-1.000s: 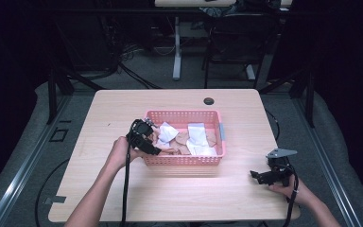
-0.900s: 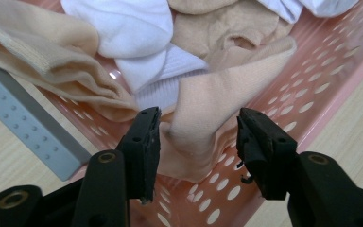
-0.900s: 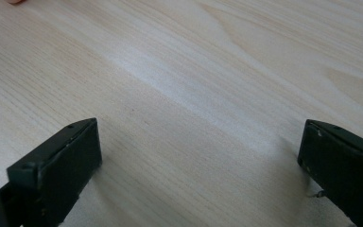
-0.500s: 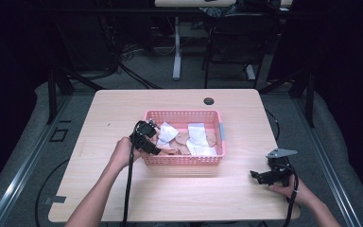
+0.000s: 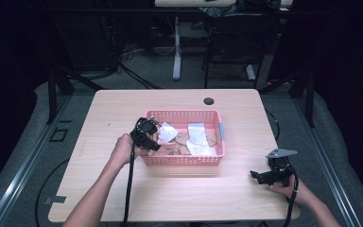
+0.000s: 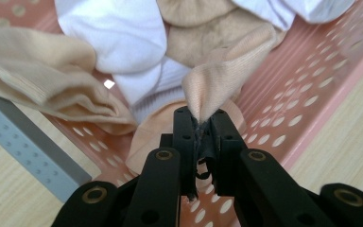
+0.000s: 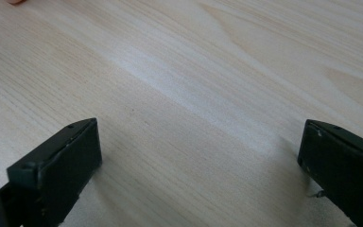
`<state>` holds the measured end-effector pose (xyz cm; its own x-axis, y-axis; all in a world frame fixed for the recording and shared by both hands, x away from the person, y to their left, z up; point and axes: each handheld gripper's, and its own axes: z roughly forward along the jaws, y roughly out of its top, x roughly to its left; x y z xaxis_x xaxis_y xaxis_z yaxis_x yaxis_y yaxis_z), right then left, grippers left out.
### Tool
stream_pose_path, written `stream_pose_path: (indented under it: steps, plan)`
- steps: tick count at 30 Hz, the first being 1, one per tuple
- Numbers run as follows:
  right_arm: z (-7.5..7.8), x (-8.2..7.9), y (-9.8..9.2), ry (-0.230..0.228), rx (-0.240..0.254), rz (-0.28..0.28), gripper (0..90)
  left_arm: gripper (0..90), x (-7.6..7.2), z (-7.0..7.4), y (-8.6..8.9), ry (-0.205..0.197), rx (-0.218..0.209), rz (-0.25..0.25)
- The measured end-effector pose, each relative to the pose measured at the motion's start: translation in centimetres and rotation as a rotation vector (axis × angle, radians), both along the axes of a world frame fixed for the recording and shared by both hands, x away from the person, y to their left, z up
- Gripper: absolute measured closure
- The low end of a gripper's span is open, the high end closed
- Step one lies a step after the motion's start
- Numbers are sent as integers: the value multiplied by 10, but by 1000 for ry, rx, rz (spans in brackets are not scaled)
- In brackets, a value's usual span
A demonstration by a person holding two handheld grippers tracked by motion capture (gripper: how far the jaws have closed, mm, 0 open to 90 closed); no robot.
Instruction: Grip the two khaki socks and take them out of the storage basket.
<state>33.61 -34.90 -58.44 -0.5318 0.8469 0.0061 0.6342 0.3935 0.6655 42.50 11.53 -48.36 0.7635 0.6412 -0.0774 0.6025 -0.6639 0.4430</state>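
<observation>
Now left hand-held gripper [image 6: 202, 124] just closed, pinching beige sock [image 6: 217, 78], pink basket [image 6: 307, 94]

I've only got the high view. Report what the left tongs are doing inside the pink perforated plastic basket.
Observer: The left tongs have just been closing and now pinch a fold of a beige fabric sock, drawn into a peak over the pink perforated plastic basket.
Operator: Now tell me about the other hand.
Observer: The right tongs stand wide open with nothing between them, low over the bare light wooden table.
</observation>
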Motion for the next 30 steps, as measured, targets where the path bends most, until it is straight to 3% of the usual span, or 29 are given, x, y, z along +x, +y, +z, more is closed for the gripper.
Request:
stream_pose_path:
  steps: [16,30]
  plan:
    - [0,0,0,-1,-1,-1,0,829,-1,23,5,-40,-36,-6]
    - [0,0,0,2,-5,-1,0,829,0,41,0,-54,-33,-32]
